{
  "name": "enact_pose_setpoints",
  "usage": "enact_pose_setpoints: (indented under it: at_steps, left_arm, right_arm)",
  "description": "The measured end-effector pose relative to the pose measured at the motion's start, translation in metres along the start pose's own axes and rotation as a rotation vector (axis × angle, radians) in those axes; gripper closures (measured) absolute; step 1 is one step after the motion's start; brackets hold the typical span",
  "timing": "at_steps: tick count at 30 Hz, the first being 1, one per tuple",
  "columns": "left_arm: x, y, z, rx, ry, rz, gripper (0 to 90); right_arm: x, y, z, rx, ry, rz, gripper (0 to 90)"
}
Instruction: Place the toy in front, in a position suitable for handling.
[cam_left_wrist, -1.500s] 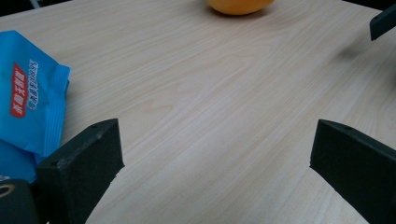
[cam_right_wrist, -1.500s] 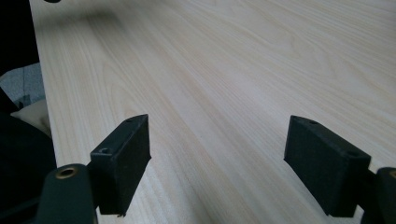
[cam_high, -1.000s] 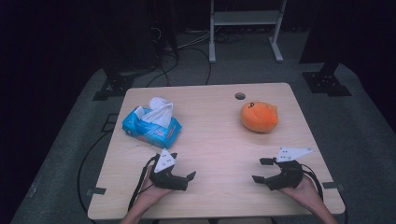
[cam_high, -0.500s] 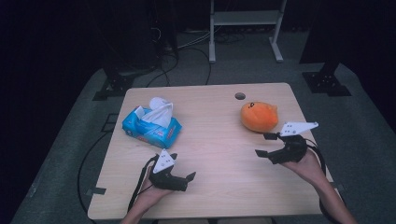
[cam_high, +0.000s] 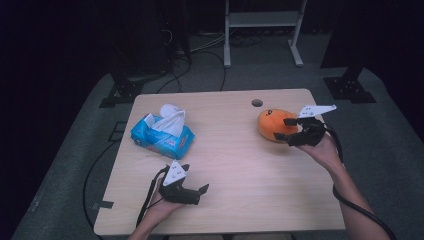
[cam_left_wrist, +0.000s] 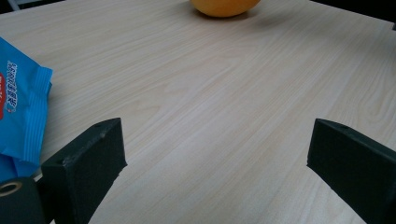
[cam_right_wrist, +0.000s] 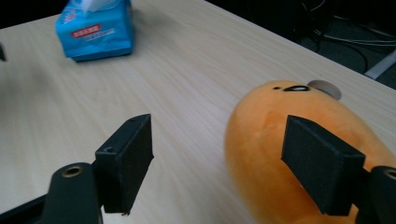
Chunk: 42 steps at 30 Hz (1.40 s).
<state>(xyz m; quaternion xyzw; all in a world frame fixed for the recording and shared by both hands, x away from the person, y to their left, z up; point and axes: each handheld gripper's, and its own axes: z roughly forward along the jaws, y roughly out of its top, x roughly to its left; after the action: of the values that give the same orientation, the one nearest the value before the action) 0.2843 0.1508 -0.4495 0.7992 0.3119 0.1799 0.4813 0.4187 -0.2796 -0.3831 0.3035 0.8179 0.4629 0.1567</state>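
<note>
Desk (cam_high: 240, 165): light wood top, carrying three items and both tools. A round hole (cam_high: 257, 103) sits near its far edge.

Tissue pack (cam_high: 162, 136): blue wrapper, white tissue standing out of the top, on the left half of the desk, well apart from the toy.

Soft toy (cam_high: 272, 124): orange, rounded, with small dark face marks, lying on the right half of the desk near the far edge, just in front of the hole.

Right tool (cam_high: 289, 132): held in the person's right hand, raised at the toy's right side. Jaws spread wide. In the right gripper view one jaw stands over the toy's (cam_right_wrist: 299, 154) body and the other over bare desk beside it; contact cannot be confirmed.

Left tool (cam_high: 195, 192): held low near the desk's near edge, in front of the tissue pack. Jaws spread wide, nothing between them.
</note>
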Motion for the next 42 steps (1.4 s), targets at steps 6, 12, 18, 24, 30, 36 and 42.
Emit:
enact_pose_setpoints:
  at_steps: [6, 12, 18, 24, 30, 36, 42]
  left_arm:
    - [-0.001, 0.000, 0.000, -0.001, 0.006, 0.018, 3.4]
    - [-0.001, -0.001, 0.000, 0.002, 0.004, 0.025, 3.9]
    - [0.000, -0.002, 0.001, 0.000, 0.000, 0.023, 4.2]
    - [0.000, -0.002, 0.002, -0.002, -0.005, 0.019, 4.3]
    - [-0.001, -0.002, 0.002, -0.003, -0.005, 0.019, 4.4]
    - [-0.002, -0.001, 0.002, -0.005, -0.007, 0.018, 4.7]
    - [-0.001, -0.002, 0.001, -0.009, -0.001, 0.008, 4.7]
  right_arm:
    - [-0.020, 0.000, 0.011, -0.007, -0.053, 0.031, 25.7]
    - [-0.033, -0.006, 0.022, -0.006, -0.107, 0.061, 25.9]
    - [-0.036, -0.013, 0.031, -0.003, -0.164, 0.061, 35.2]
    - [-0.031, -0.019, 0.039, 0.027, -0.188, 0.047, 49.9]
    - [-0.028, -0.024, 0.045, 0.045, -0.174, 0.058, 60.0]
    - [-0.025, -0.023, 0.044, 0.056, -0.189, 0.066, 72.3]
    - [-0.024, -0.016, 0.038, 0.050, -0.221, 0.100, 79.4]
